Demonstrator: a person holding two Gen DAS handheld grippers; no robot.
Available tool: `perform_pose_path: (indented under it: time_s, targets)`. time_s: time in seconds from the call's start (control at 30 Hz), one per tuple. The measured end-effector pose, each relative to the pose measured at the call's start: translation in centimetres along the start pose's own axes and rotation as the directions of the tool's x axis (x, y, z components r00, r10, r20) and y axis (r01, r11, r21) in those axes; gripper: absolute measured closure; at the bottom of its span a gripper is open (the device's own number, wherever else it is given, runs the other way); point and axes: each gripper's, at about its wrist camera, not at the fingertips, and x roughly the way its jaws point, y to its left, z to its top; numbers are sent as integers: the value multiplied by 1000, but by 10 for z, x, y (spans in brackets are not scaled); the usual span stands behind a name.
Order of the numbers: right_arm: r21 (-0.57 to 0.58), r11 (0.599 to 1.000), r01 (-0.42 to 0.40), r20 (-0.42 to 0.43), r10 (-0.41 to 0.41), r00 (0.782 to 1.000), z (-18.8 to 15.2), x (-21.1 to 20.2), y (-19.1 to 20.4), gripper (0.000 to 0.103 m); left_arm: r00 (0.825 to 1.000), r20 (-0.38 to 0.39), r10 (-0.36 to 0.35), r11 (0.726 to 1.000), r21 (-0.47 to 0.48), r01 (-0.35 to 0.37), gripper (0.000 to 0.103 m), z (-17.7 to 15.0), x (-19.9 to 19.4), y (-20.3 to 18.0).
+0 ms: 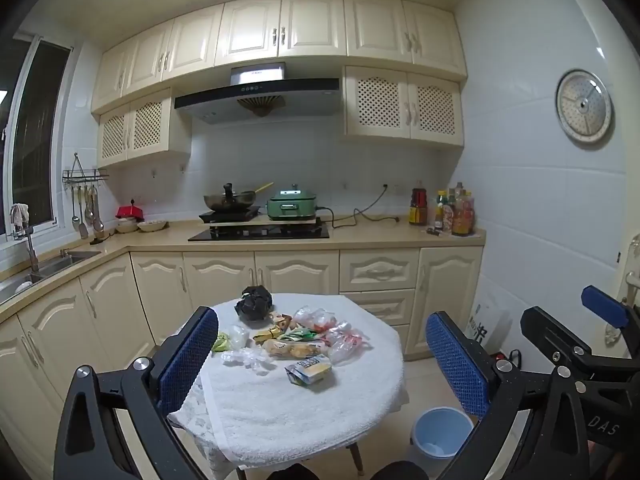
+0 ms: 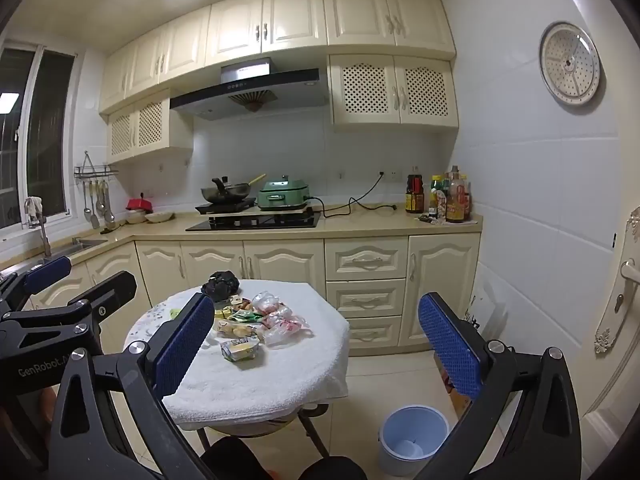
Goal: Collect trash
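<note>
Cream cabinets (image 1: 256, 276) wrap the kitchen in an L, sink (image 1: 48, 266) along the left run, hob (image 1: 260, 233) and range hood (image 1: 260, 98) on the back wall, with a white tiled wall (image 1: 532, 200) closing the right side. Pale floor tiles (image 2: 392, 376) leave an open strip between the round table (image 1: 304, 408) and the right wall; the gap between table and back cabinets is narrow.

That table, covered by a white towel (image 1: 280, 412) that droops over its near and right edges, stands mid-room. Its near half is bare cloth, with free room all the way to the rim.

Beside its right edge, on the floor, a pale blue bin (image 1: 440, 436) stands upright and open-topped (something pale lies at the bottom, too dim to name).

Each gripper hangs above the near edge of the table, tilted slightly down. The left gripper (image 1: 322, 360) has its blue pads spread wide with nothing between them; the right gripper (image 2: 316, 348) is equally wide and empty, and the two sit side by side, close but apart.

Trash clusters on the far half of the cloth: a crumpled black bag (image 1: 254, 303) at the back edge, clear plastic bags (image 1: 332, 328) to the right, a bread packet (image 1: 294, 348) in the middle, crumpled clear film (image 1: 248, 360) to the left, and a small yellow-and-white carton (image 1: 308, 372) nearest, lying alone
</note>
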Motion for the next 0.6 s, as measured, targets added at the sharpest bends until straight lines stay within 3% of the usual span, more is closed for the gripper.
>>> perform_pose_path:
  time_s: [0.6]
  targets:
    - [10, 1000, -5, 6, 5, 1000, -1, 0, -2, 0, 1000, 24, 13, 1000, 10, -14, 1, 1, -8, 0]
